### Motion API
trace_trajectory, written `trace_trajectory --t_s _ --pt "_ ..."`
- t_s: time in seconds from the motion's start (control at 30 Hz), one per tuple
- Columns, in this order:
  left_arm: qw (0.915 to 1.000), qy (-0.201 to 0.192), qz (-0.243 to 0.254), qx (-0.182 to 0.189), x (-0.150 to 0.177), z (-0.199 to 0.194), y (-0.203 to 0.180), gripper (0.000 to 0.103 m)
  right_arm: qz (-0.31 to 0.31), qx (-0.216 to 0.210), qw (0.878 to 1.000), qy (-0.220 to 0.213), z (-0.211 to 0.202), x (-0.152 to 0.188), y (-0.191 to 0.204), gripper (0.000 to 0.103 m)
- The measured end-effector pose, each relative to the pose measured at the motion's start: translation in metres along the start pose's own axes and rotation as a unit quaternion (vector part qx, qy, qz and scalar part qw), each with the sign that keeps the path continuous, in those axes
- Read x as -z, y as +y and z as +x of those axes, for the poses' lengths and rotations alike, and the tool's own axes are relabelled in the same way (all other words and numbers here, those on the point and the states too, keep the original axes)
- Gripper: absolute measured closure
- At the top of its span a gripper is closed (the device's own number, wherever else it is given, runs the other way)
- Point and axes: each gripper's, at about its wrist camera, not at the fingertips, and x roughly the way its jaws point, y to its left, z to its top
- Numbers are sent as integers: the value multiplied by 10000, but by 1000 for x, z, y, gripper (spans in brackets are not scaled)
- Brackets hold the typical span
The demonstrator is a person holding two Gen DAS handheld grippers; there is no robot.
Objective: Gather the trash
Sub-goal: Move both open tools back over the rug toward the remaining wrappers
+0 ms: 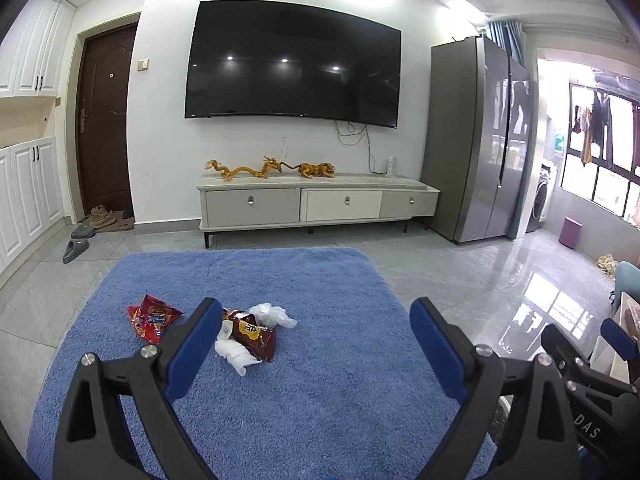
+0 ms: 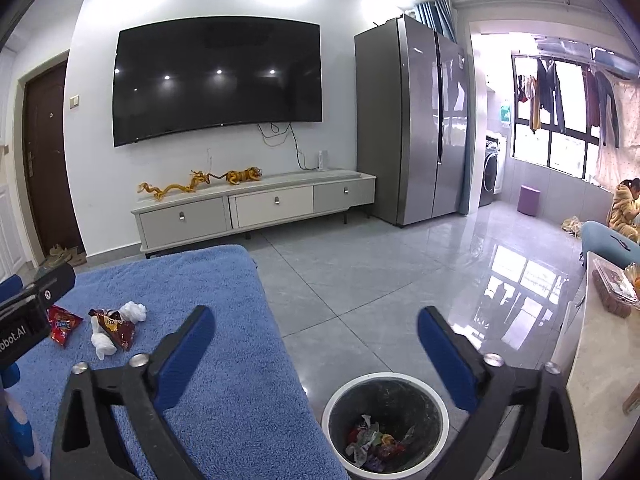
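Trash lies on a blue rug: a red snack wrapper, a brown chip bag, a crumpled white plastic piece and a white tissue. My left gripper hangs open above the rug, its jaws empty, with the pile just beyond its left finger. My right gripper is open and empty above the floor. Below it, towards its right finger, stands a white-rimmed bin with several wrappers inside. The right wrist view shows the same pile at the left.
A TV cabinet stands against the far wall, a grey fridge to its right. Slippers lie near the door. A pale tabletop with a food container is at the right edge. A person sits at the far right.
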Motion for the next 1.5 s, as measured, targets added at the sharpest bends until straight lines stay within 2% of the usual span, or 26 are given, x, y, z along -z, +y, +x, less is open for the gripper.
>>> trace_trajectory --t_s 0.2,0.47,0.83,1.03,1.23,1.5 --pt "9998 -121 14 131 -4 -9 -2 8 -52 82 9999 -122 -6 -1 0 0" --pt "9997 -27 37 256 -3 -9 -6 8 -50 78 9999 -101 -2 3 -1 0" --pt "9977 375 336 448 6 4 -19 8 266 271 9992 -117 1 6 -25 0" --pt "9946 610 559 621 11 10 -30 8 267 454 9986 53 9 10 -34 0" --pt "9937 677 680 586 14 12 -37 8 321 599 9975 170 15 13 -43 0" --pt "9961 471 712 210 13 11 -30 8 243 468 9980 335 24 20 -38 0"
